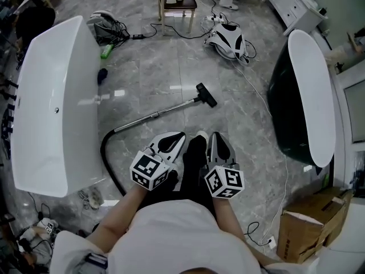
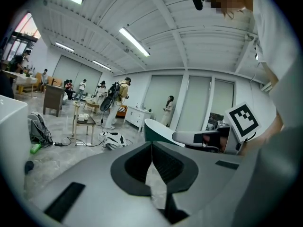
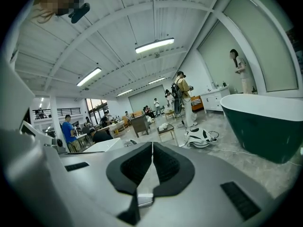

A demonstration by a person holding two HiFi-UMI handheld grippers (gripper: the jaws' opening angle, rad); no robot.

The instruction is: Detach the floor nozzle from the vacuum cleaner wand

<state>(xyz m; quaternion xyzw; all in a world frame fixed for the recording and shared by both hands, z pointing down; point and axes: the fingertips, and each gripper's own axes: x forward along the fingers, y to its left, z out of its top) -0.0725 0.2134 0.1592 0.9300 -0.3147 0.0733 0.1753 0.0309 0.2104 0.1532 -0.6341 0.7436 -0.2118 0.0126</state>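
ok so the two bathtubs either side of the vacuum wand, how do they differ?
The left tub is white all over; the right tub is dark outside with a white top. The black hose curls close to the left tub and lies well away from the right tub. Both are long freestanding ovals, flanking the wand.

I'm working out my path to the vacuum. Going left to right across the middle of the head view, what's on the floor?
white bathtub → black hose → metal wand → floor nozzle → dark bathtub
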